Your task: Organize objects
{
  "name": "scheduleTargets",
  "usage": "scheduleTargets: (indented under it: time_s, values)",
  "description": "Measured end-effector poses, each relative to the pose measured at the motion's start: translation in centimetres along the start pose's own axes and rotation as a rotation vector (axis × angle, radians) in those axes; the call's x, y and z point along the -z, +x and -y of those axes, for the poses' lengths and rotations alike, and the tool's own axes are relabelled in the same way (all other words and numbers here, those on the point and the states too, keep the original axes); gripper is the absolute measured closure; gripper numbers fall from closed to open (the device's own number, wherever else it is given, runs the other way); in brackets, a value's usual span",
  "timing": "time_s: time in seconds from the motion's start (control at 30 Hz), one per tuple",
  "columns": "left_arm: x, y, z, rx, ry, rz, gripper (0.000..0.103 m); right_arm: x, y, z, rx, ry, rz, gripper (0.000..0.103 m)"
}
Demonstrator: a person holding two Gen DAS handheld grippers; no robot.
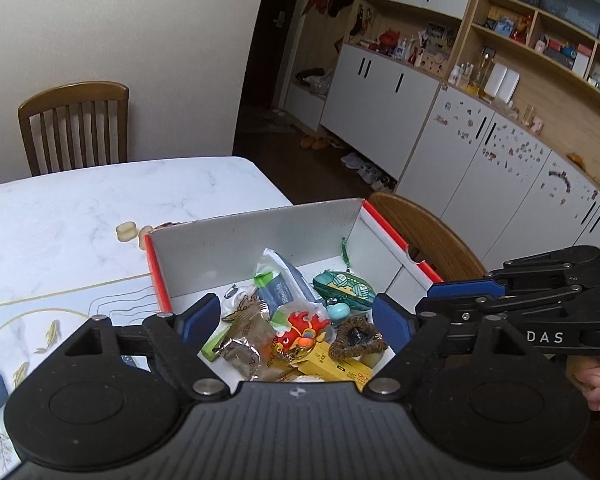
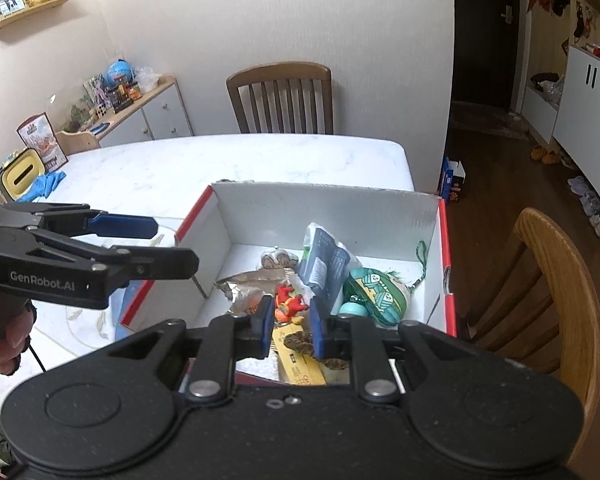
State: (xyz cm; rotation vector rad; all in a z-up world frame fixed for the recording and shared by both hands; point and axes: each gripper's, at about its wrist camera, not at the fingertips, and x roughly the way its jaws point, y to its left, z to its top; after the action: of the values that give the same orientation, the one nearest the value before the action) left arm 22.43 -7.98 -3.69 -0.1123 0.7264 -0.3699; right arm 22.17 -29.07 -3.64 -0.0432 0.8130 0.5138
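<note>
A cardboard box (image 1: 260,240) (image 2: 320,208), white inside with red edges, stands open on the table. It holds several small things: a red toy (image 1: 304,328) (image 2: 288,304), a teal pouch (image 1: 344,290) (image 2: 376,292), a blue-grey packet (image 1: 284,284) (image 2: 324,264), a yellow carton (image 1: 332,364), a brown woven ring (image 1: 356,340) and a foil wrapper (image 1: 240,344). My left gripper (image 1: 296,312) (image 2: 176,244) hovers over the box, jaws wide apart and empty. My right gripper (image 2: 291,312) (image 1: 432,296) hangs above the box's near side with a narrow gap and nothing between its pads.
The box sits at the right end of a white marble table (image 1: 100,208). Two beige pieces (image 1: 125,233) lie just left of it. A blue glove (image 2: 44,186) and a yellow container (image 2: 20,172) are at the far left. Wooden chairs (image 1: 76,128) (image 2: 556,288) stand behind and beside the table.
</note>
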Motion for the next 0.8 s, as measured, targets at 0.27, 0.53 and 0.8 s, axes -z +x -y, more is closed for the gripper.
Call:
scheduleTargets:
  time_s: [0.27, 0.53, 0.8]
  values:
    - [0.8, -2.4, -0.6, -0.004, -0.003, 0.036, 0.001, 0.5, -0.9, -1.1, 0.024, 0.039, 0.029, 0.083]
    - [1.1, -4.2, -0.8, -0.028, 0.016, 0.071, 0.000, 1.6, -2.5, -2.2, 0.048, 0.074, 0.122, 0.018]
    - [1.5, -5.7, -1.2, -0.026, 0.023, 0.100, 0.000, 2.0, -3.7, -3.6, 0.063, 0.103, 0.178, 0.004]
